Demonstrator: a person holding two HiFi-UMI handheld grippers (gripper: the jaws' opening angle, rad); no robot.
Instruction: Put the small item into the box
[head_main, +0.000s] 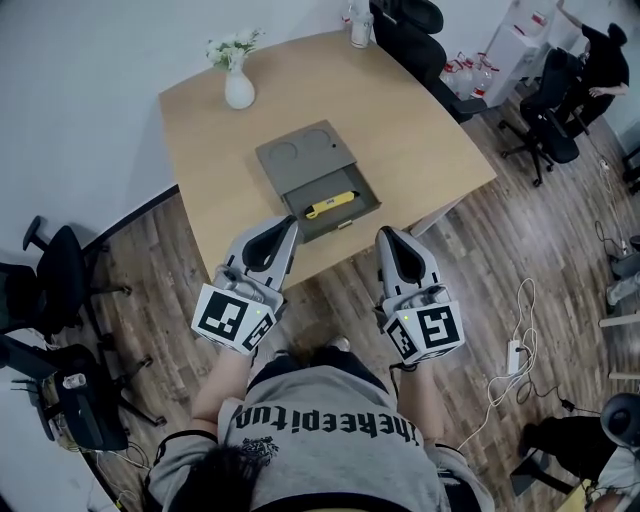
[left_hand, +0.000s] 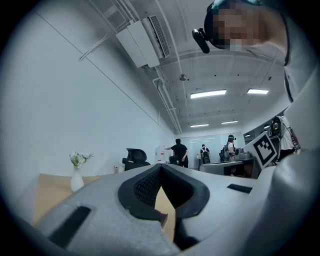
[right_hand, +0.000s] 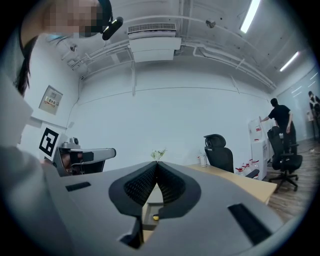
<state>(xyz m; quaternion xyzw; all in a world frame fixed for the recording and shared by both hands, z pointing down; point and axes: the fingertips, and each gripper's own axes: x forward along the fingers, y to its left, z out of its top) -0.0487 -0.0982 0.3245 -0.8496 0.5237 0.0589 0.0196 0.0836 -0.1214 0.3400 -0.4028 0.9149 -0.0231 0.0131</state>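
Small yellow item (head_main: 330, 204) lies inside the open grey metal box (head_main: 300, 155), just beyond both grippers. Left gripper (head_main: 288, 230) and right gripper (head_main: 386, 238) hover at the near edge of the light wooden table (head_main: 420, 130), jaws pressed together and empty.

Office, swivel chairs (right_hand: 219, 152), wood table (head_main: 420, 130), ceiling AC (right_hand: 152, 42), strip lights (left_hand: 208, 93)

The person's grey shirt (head_main: 330, 432) has dark letters across it. They are upside down here and too hard to read. The left gripper (head_main: 290, 228) and right gripper (head_main: 385, 236) each carry black-and-white square markers with no words. A wall sign (right_hand: 51, 99) is too small to read.
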